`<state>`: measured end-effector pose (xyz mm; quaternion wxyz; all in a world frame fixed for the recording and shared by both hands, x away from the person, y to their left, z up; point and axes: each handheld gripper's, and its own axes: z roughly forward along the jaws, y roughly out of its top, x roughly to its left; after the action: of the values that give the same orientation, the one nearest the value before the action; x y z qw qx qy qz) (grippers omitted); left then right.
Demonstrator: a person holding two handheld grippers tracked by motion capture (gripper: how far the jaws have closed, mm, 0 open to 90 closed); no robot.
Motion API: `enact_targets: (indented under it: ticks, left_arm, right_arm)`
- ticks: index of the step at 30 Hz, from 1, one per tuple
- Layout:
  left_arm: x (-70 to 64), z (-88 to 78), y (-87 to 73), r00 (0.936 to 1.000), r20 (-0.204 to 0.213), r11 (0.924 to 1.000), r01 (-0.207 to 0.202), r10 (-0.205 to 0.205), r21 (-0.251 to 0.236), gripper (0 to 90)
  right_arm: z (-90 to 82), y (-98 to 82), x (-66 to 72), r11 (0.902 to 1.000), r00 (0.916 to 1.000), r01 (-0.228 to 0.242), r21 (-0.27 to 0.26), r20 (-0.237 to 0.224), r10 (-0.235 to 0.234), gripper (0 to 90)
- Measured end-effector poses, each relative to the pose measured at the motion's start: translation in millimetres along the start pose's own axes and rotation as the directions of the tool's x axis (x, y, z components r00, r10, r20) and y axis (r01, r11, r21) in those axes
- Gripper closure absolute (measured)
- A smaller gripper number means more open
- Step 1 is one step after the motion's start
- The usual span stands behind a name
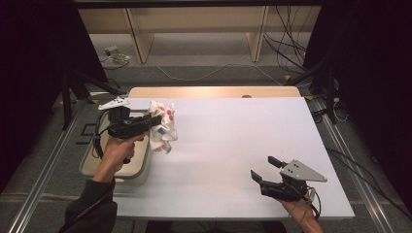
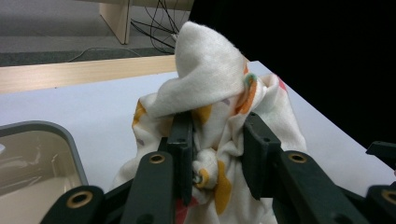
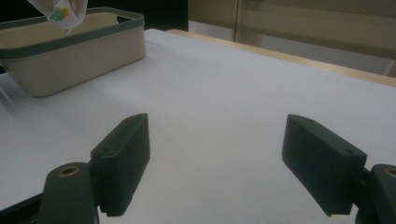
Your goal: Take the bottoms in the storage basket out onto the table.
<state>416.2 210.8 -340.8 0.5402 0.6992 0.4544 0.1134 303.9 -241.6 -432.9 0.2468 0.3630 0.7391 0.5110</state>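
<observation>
High view, with the two gripper views. The left gripper [image 1: 154, 120], held above the left edge of the white tabletop [image 1: 233, 145], has its jaws closed on a bunched white cloth [image 1: 163, 125] printed with orange and red spots; in the left gripper view the cloth [image 2: 210, 107] is pinched between the two black jaws, one fold standing up above them and the rest hanging below. The cloth's long axis runs roughly top to bottom, its loose end pointing down toward the tabletop. Just left of it sits a beige bin [image 1: 131, 167] with a grey rim, overhanging the tabletop's left edge; its corner [image 2: 42, 154] lies beside the jaws. The right gripper [image 1: 265, 172] rests well apart, near the front right corner, jaws wide with nothing between them. Behind the tabletop stand wooden furniture legs [image 1: 138, 41] and loose cables [image 1: 286, 48] on the floor.
</observation>
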Motion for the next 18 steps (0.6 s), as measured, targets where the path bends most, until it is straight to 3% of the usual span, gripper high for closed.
enact_targets:
  ticks: [18]
  left_arm:
    - [-11.8, 13.8, -5.2, 0.9999, 0.013, 1.0, -0.007, 0.007, -0.007, 67.2]
  right_arm:
    - [0.0, 0.0, 0.0, 1.0, 1.0, 0.001, -0.001, 0.001, -0.001, 24.1]
